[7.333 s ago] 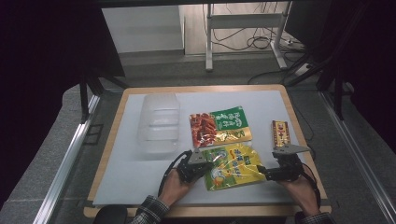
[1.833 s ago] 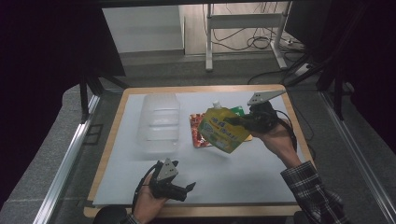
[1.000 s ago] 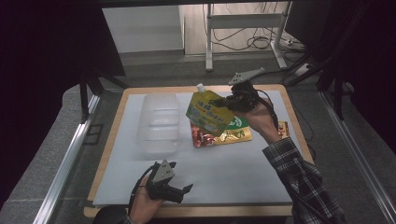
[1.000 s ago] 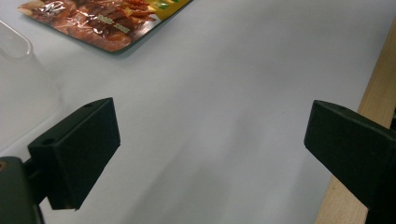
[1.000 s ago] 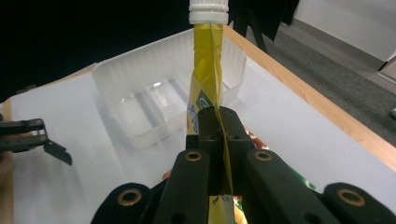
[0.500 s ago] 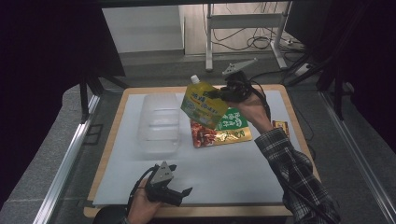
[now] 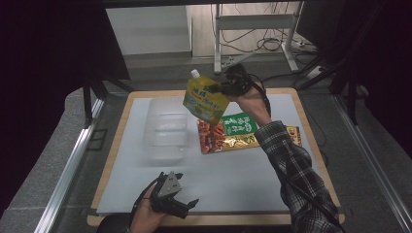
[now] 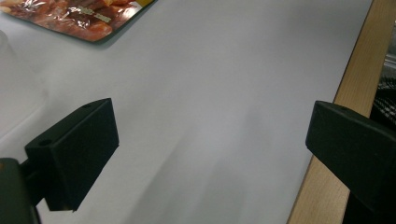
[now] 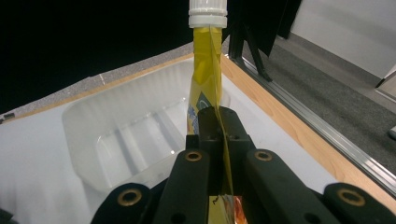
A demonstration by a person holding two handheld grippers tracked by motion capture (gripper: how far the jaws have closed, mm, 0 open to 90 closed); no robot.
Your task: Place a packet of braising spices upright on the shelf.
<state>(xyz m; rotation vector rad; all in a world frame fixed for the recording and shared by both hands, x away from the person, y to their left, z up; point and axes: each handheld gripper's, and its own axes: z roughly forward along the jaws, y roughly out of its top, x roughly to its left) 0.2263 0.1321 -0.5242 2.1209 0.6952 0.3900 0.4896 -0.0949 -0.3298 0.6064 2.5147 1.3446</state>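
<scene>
Dark curtains and a grey floor ring the counter (image 7: 243, 184), white-topped with a wooden edge. Above its far half hangs the yellow spouted pouch (image 7: 205, 99), tilted, its white cap up and away from you, clear of everything below. Your right gripper (image 7: 221, 88) is clenched on the pouch's side seam; in the right gripper view the jaws pinch the thin yellow edge (image 9: 208, 88), with the clear plastic tray (image 9: 135, 135) lying beyond and below. In the high view that tray (image 7: 166, 130) sits just left of the pouch, and two flat snack packets (image 7: 233, 133) lie under and to its right.

Your left gripper (image 7: 182, 204) rests released near the counter's near edge, jaws wide over bare white surface.

The risk, as I judge it: you hold only a narrow seam, so the hanging pouch may swing or slip as you carry it. If you release too early it may land on the tray's rim or the packets instead of inside.
</scene>
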